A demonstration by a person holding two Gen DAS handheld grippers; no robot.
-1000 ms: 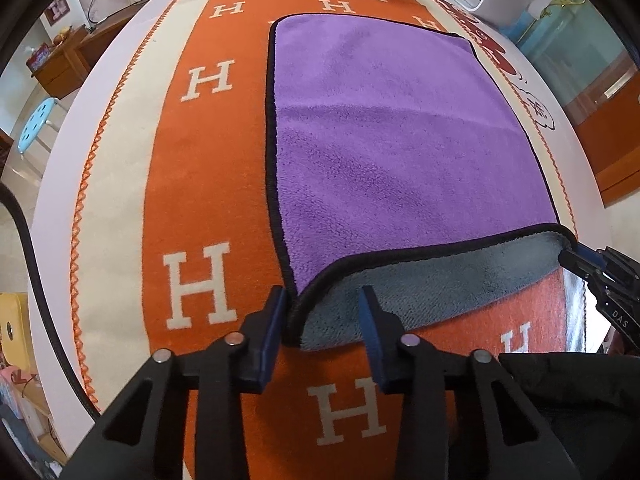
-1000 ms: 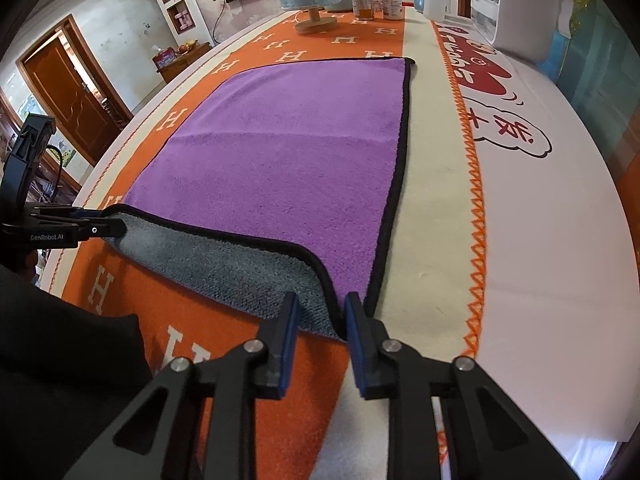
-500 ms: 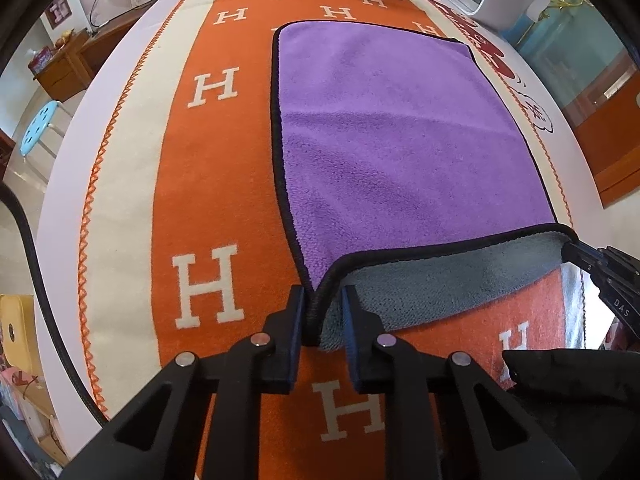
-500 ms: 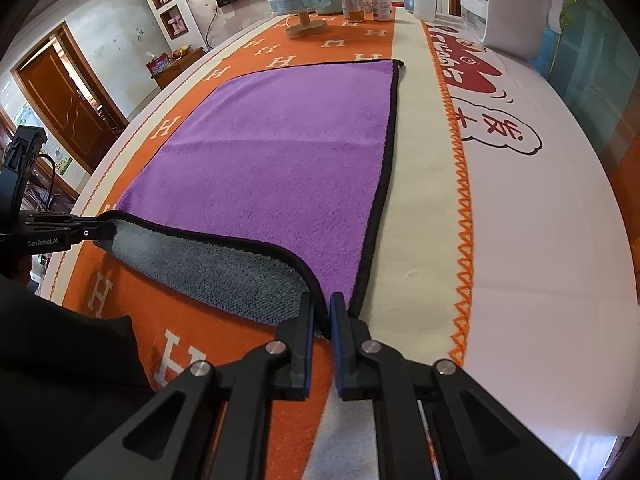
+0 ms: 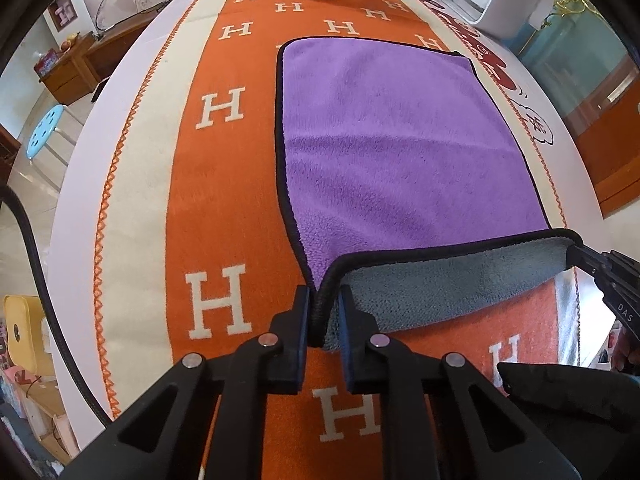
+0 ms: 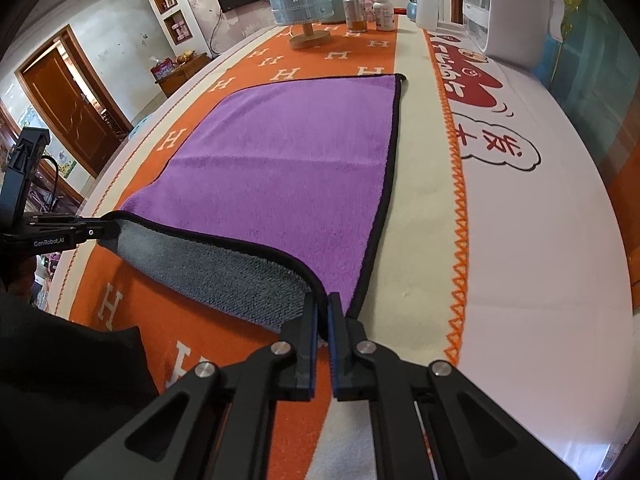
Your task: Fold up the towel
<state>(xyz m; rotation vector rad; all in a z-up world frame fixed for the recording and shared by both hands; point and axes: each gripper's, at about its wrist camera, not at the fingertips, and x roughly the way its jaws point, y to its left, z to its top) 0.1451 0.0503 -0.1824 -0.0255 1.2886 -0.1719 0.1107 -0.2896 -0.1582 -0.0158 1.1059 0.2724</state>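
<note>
Left wrist view shows the orange H-patterned tablecloth [image 5: 160, 208] with the purple towel [image 5: 392, 140] spread flat on it, so the fold has only begun. Most of the towel lies unfolded; only its near edge is raised off the cloth, the grey underside [image 5: 452, 280] showing beneath the black hem. That edge hangs between two grips: the left gripper [image 5: 324, 312] has its fingers pinched on the towel's near left corner, and the right gripper [image 6: 323, 312] has its fingers pressed tight on the near right corner. By my judgement, carrying the raised edge over to the towel's far edge remains, then any further folds.
</note>
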